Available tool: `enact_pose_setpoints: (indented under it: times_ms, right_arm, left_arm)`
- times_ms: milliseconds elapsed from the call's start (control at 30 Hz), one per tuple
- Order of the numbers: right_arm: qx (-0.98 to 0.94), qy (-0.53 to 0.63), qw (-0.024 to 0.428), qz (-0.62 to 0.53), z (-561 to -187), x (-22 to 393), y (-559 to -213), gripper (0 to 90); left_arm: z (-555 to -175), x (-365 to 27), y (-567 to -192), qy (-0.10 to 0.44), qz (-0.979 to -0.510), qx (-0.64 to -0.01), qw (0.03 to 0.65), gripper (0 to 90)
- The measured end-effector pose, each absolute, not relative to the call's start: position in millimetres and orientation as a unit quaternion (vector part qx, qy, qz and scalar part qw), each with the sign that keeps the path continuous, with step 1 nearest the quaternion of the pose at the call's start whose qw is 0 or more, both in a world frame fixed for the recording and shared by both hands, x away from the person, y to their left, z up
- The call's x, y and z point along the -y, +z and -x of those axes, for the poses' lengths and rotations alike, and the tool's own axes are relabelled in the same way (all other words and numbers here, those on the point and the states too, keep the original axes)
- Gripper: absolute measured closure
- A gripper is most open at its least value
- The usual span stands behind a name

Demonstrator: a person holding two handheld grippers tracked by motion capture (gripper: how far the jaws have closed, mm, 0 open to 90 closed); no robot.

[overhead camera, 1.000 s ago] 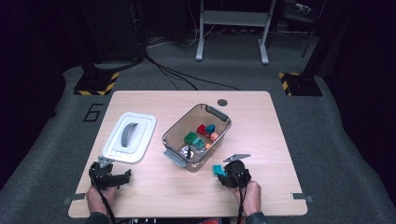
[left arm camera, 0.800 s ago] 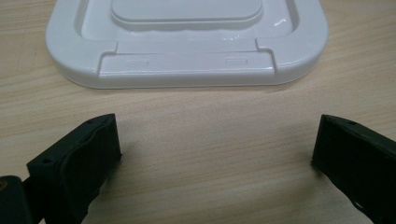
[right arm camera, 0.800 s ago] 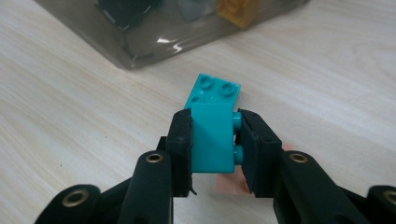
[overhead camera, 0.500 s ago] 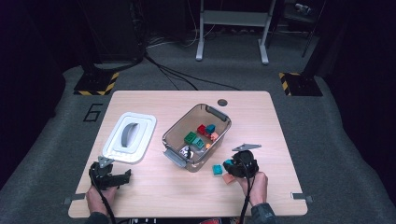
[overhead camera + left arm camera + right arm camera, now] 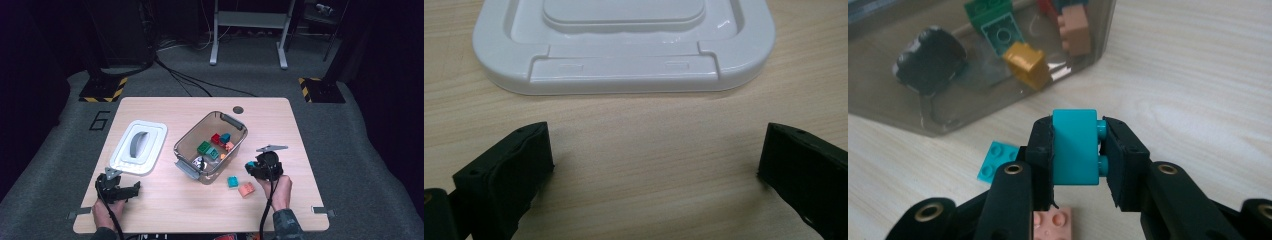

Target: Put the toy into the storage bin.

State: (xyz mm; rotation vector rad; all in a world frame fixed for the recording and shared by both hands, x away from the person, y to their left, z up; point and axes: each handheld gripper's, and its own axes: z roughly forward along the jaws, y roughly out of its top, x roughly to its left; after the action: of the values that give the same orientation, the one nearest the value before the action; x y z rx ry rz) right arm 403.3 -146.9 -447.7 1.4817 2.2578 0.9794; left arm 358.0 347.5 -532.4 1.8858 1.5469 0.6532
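My right gripper [image 5: 1077,145] is shut on a teal brick [image 5: 1075,147], held above the table with its studs against one jaw. In the high view the right gripper [image 5: 252,167] hangs just right of the clear bin [image 5: 186,145], above a flat teal brick [image 5: 233,182] and a salmon brick [image 5: 246,189] lying on the wood. The same flat teal brick [image 5: 996,160] and salmon brick [image 5: 1052,225] lie under the jaws. My left gripper [image 5: 127,190] rests at the table's front left, jaws wide apart with bare wood between them, facing the white lid [image 5: 624,45].
The clear bin [image 5: 908,120] holds green, yellow, red, teal and salmon bricks and a black wheel [image 5: 928,60]. The white lid [image 5: 139,147] lies left of it. A round hole [image 5: 238,109] marks the table's far edge.
My right gripper has lifted and moved right and away from the table's front edge with the teal brick, uncovering the flat teal and salmon bricks. The left gripper stayed put.
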Motion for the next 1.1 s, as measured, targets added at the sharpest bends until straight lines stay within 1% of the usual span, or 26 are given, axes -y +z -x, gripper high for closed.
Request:
enact_pose_setpoints:
  times_ms: [467,1100]
  right_arm:
    - [-0.775,0.342,0.147,-0.510,-419,152,-431,67.6]
    - [-0.768,0.350,0.172,-0.508,-438,164,-394,67.7]
  left_arm:
    - [-358,-347,-532,0.247,-0.712,-0.584,0.303,0.8]
    - [-358,-347,-532,0.247,-0.712,-0.584,0.303,0.7]
